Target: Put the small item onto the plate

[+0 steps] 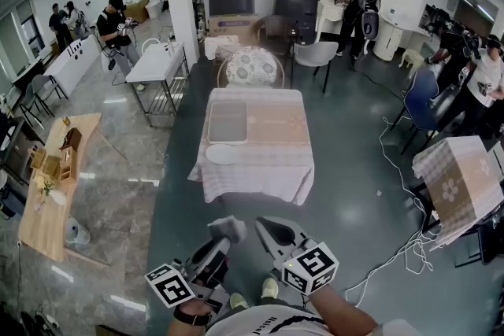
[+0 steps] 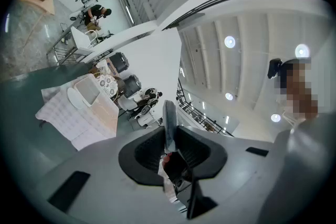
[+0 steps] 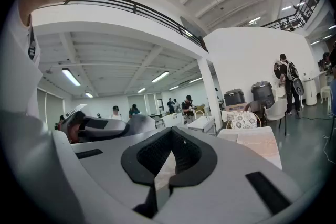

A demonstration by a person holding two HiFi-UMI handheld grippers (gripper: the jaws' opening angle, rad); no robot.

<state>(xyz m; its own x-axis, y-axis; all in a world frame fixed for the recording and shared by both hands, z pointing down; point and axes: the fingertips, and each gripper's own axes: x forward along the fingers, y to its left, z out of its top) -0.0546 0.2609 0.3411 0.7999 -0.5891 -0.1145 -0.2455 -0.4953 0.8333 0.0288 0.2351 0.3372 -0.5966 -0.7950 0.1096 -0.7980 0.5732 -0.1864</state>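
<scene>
The bench (image 1: 272,157), draped in a pale checked cloth, stands well ahead on the glossy grey floor (image 1: 346,193) of a large open room. It carries a grey tray (image 1: 227,120) with a white plate (image 1: 220,154) just beside the tray's near edge. The left gripper (image 1: 223,241) is clamped on the small item (image 1: 228,227) (thin, pale grey), well apart from the plate. The right gripper (image 1: 264,229) has its jaws together on nothing.
</scene>
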